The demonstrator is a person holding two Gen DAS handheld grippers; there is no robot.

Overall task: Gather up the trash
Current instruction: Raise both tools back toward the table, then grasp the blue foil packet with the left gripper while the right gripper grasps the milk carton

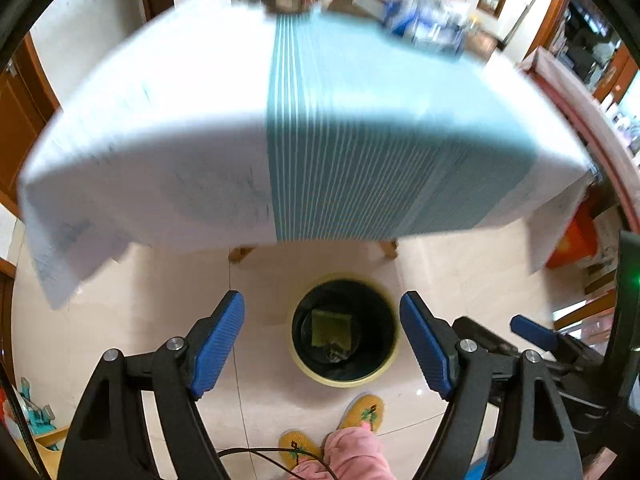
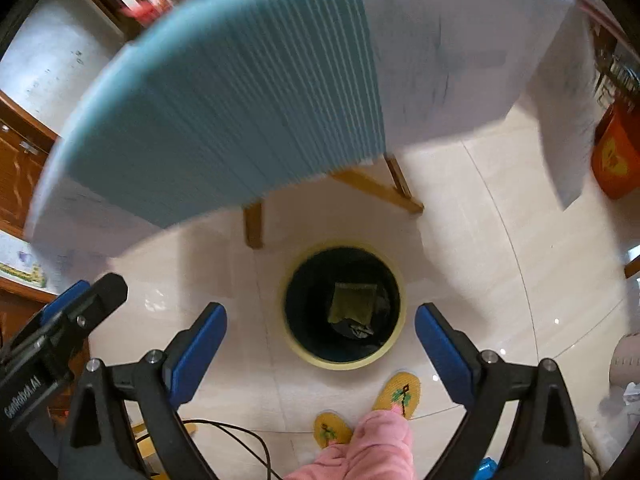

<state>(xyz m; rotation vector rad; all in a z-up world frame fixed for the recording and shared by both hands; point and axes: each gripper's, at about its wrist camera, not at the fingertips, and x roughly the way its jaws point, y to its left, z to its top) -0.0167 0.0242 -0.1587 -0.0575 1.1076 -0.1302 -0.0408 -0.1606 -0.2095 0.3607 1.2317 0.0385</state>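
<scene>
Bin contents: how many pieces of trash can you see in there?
2: a green packet lying flat in the bin, and a dark crumpled piece at its near edge. The black liner may hide more.

Yellow-rimmed black bin (image 1: 345, 376) – teal-striped (white-edged) tablecloth (image 1: 360, 140).

Far table clutter (image 1: 420, 20): blurred, unidentifiable
Dark scrap (image 2: 358, 328) in bin (image 2: 394, 344): unclear
Person's legs (image 2: 360, 452): cut off
</scene>
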